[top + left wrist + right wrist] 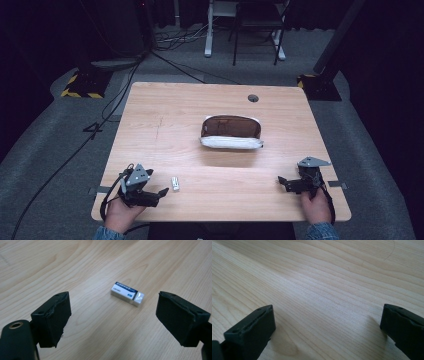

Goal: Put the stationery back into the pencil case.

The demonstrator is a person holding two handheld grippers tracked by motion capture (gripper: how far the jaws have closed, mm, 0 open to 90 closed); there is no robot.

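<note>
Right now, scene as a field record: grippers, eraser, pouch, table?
left gripper: open, above table, aimed at eraser, not touching it
right gripper: open, nothing between its jaws, bare wood ahead
eraser: lying flat near the front edge, white with a blue printed sleeve
pouch: mid-table, brown above, white below, apart from both grippers
table: light wood, round hole near the far edge

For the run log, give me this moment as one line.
left gripper: open, eraser ahead, untouched | right gripper: open, idle | pencil case: mid-table
</note>
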